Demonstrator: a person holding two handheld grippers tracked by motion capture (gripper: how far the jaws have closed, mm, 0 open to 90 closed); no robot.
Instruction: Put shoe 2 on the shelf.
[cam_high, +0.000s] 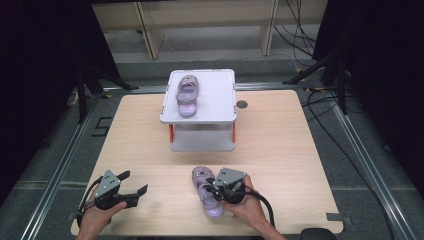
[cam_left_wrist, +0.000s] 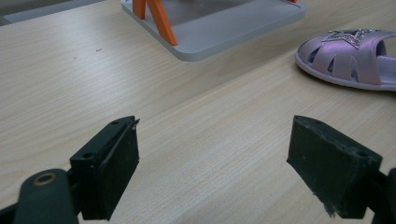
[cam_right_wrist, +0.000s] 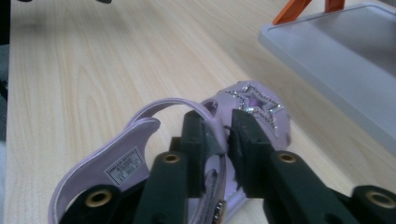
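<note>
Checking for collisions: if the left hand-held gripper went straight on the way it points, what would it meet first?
Probably bare table first; further along that line stands the grey shelf's base. Depth is unclear.

In the right gripper view, the right tool (cam_right_wrist: 227, 135) covers the middle of the sandal (cam_right_wrist: 140, 154): the strap pinched between its jaws is hidden where the pads meet, and the heel runs off the bottom edge. The label inside the sandal is too small to read. The rack (cam_right_wrist: 345, 60) beyond the tool is cut by the right and top edges.

In the left gripper view, the sandal (cam_left_wrist: 348, 56) ahead of the left tool (cam_left_wrist: 212, 163) is cut by the right edge, hiding its heel. The rack (cam_left_wrist: 219, 23) is clipped at the top.

In the high view, the sandal (cam_high: 206, 192) lies partly under the right tool (cam_high: 216, 191).
</note>
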